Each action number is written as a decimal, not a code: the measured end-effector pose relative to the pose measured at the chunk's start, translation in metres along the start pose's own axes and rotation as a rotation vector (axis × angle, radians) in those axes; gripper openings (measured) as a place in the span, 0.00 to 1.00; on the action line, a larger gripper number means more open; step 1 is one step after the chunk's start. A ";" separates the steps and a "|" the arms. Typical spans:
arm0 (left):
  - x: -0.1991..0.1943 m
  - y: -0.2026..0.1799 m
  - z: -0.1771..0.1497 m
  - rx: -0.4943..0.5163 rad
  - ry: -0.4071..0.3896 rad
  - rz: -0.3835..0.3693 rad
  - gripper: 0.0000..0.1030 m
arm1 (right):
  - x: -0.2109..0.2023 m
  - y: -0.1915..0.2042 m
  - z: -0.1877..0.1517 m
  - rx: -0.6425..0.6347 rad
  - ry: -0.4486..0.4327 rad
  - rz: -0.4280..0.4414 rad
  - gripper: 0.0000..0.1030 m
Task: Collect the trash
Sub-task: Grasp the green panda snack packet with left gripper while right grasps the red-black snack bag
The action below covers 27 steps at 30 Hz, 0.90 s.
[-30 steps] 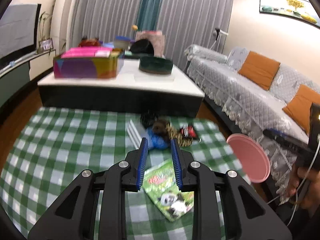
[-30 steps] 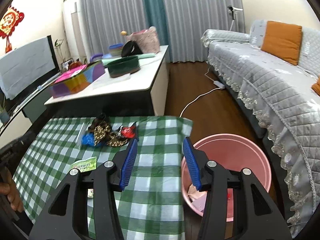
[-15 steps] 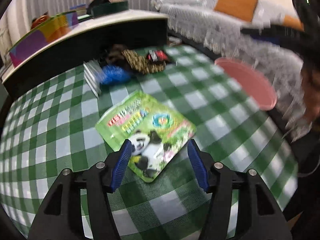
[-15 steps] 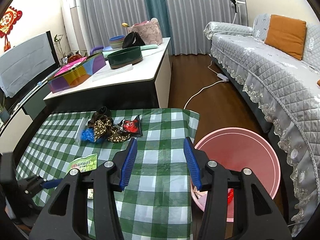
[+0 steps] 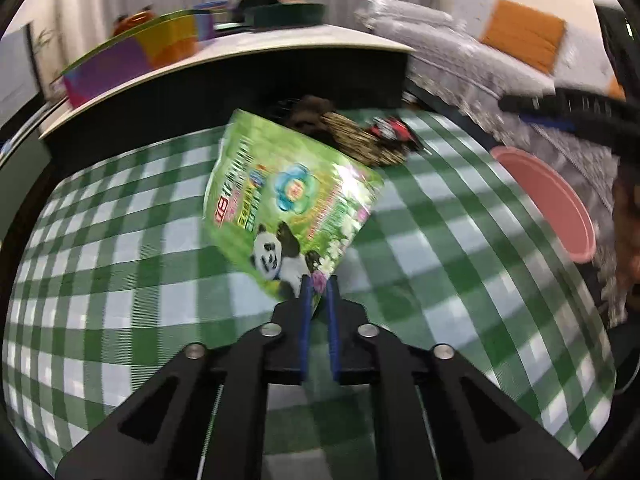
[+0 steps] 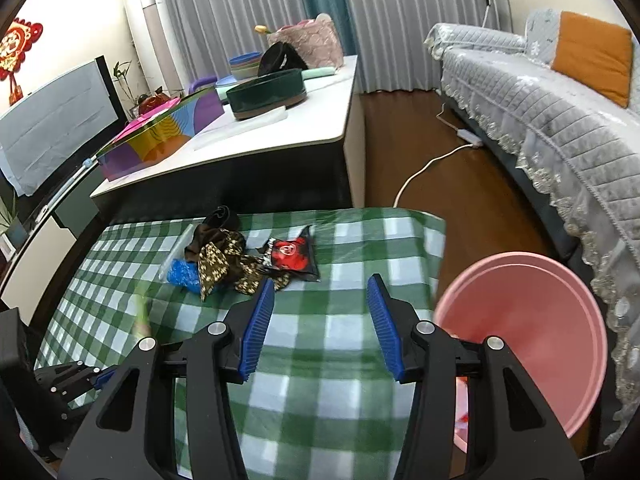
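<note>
My left gripper [image 5: 319, 285] is shut on the corner of a green panda snack bag [image 5: 288, 196] and holds it raised above the green checked cloth [image 5: 120, 264]. My right gripper [image 6: 321, 300] is open and empty above the cloth [image 6: 332, 360]. A pile of trash lies at the cloth's far side: a red and black wrapper [image 6: 291, 254], a brown patterned wrapper [image 6: 220, 260] and a blue piece [image 6: 182, 274]. The pink bin [image 6: 528, 344] stands at the right of the table; it also shows in the left wrist view [image 5: 548, 204].
A white low table [image 6: 280, 128] behind carries a colourful box [image 6: 160, 132], a dark green bowl [image 6: 266, 94] and a pink bag [image 6: 308, 42]. A grey sofa [image 6: 560, 100] with orange cushions runs along the right. A white cable [image 6: 432, 164] lies on the wooden floor.
My left gripper has closed on the panda bag's corner and lifted it off the cloth. My right gripper has moved slightly forward and stayed open.
</note>
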State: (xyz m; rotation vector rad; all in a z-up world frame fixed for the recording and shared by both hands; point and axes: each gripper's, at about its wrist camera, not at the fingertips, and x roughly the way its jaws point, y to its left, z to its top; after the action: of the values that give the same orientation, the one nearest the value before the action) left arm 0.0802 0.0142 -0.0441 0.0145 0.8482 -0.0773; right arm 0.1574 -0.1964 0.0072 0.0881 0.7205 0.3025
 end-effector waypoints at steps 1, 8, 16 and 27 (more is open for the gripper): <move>0.000 0.005 0.001 -0.026 -0.004 0.003 0.03 | 0.007 0.003 0.002 0.000 0.005 0.008 0.48; -0.007 0.029 0.012 -0.130 -0.078 0.058 0.01 | 0.055 0.016 0.009 -0.013 0.049 0.031 0.56; -0.009 0.039 0.028 -0.161 -0.143 0.092 0.00 | 0.110 0.021 0.014 -0.011 0.103 0.031 0.70; -0.011 0.040 0.039 -0.166 -0.188 0.084 0.00 | 0.138 0.021 0.019 -0.011 0.151 0.032 0.56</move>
State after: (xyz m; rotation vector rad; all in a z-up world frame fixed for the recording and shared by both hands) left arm 0.1054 0.0525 -0.0111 -0.1118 0.6632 0.0701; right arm 0.2626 -0.1340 -0.0621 0.0670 0.8676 0.3466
